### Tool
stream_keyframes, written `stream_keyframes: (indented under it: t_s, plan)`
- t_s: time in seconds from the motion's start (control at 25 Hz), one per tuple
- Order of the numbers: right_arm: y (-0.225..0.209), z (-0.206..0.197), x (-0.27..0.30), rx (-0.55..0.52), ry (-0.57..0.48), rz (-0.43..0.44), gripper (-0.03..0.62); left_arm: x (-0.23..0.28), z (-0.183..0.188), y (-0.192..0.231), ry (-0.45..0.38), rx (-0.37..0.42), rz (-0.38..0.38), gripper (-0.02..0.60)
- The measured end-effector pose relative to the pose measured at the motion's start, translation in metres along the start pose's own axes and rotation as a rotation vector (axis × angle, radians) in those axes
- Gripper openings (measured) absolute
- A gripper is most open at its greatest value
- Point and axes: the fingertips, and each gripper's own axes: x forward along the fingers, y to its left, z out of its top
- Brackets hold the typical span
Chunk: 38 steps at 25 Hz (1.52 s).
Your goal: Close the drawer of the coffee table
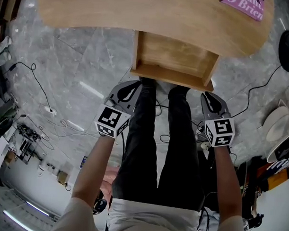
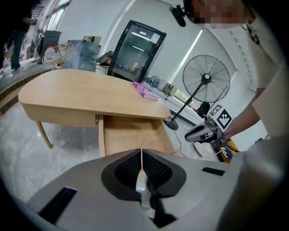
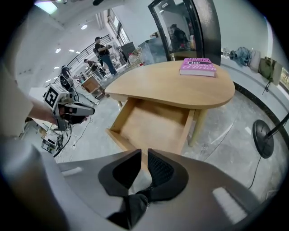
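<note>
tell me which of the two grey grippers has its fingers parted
The right gripper: a narrow gap shows between its black fingers, nothing in it. On the left gripper they press together.

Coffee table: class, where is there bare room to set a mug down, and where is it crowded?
Nearly the whole table top is bare, from the pink book at one end to the far rounded end. The open drawer is empty too. The floor by the person's feet is crowded with cables.

A cluttered lab-like workshop hall: loose cables (image 1: 43, 92) across marble floor (image 1: 85, 58), pedestal fan (image 2: 206, 77), glass-door fridge (image 2: 135, 49).
</note>
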Motion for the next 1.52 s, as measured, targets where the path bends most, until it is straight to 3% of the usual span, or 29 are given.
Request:
stream_keyframes:
  t_s: [0.12,0.32,0.76,1.08,1.36,1.52]
  plan:
    - [-0.003,-0.013,0.012,-0.001,0.025,-0.004,0.065,0.009,-0.017,0.01,0.038,0.0,0.004,0.036]
    - [-0.012,-0.031,0.027,-0.016,0.075,-0.026,0.146,0.022,-0.043,0.027,0.097,-0.007,0.015,0.105]
    - [-0.037,-0.063,0.055,-0.066,0.15,-0.129,0.298,0.042,-0.073,0.062,0.178,0.063,0.071,0.231]
    - [-0.048,-0.087,0.066,-0.077,0.197,-0.204,0.376,0.059,-0.1,0.069,0.25,0.09,0.05,0.301]
    - [-0.061,-0.103,0.077,-0.051,0.225,-0.257,0.38,0.07,-0.113,0.074,0.291,0.102,0.073,0.314]
    - [-0.074,-0.112,0.079,0.011,0.228,-0.297,0.38,0.073,-0.113,0.075,0.293,0.071,0.087,0.314]
